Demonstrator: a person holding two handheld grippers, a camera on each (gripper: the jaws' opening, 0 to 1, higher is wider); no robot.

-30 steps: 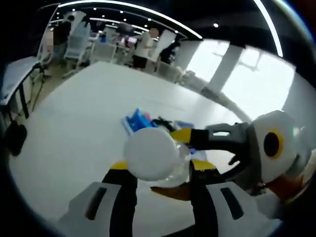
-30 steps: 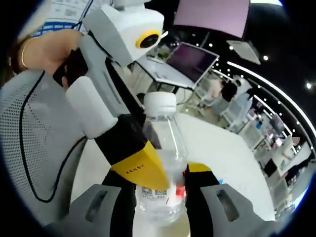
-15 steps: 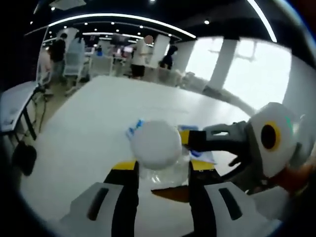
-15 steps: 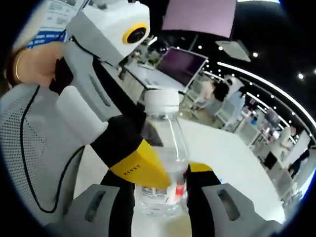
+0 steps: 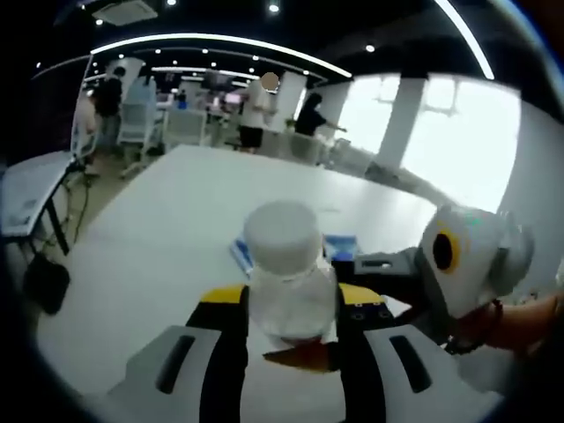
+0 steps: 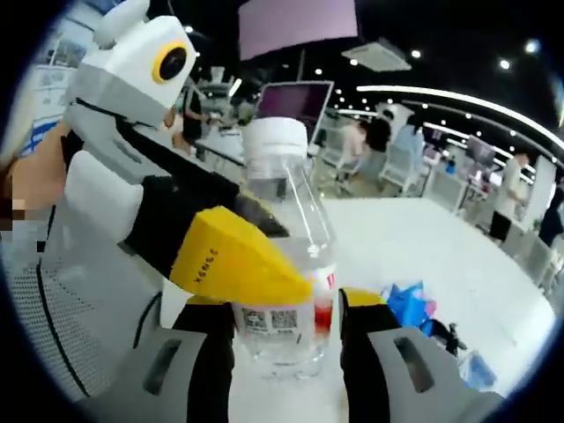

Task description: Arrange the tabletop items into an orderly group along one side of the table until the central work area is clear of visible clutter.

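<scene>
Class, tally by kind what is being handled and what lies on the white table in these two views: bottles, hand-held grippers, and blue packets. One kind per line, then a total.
Clear plastic bottle with white cap: 1
Hand-held grippers: 2, the left hand-held gripper and the right hand-held gripper, both shut on the bottle
Blue packets on the white table: at least 1; the pile is too blurred to separate
Total: 4

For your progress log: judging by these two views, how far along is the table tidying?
Nothing looks grouped yet. In hand: a clear bottle with a white cap sits between both the left claw and the right claw. Left to do: blue packets and a dark item lie mid-table, not along a side.
</scene>
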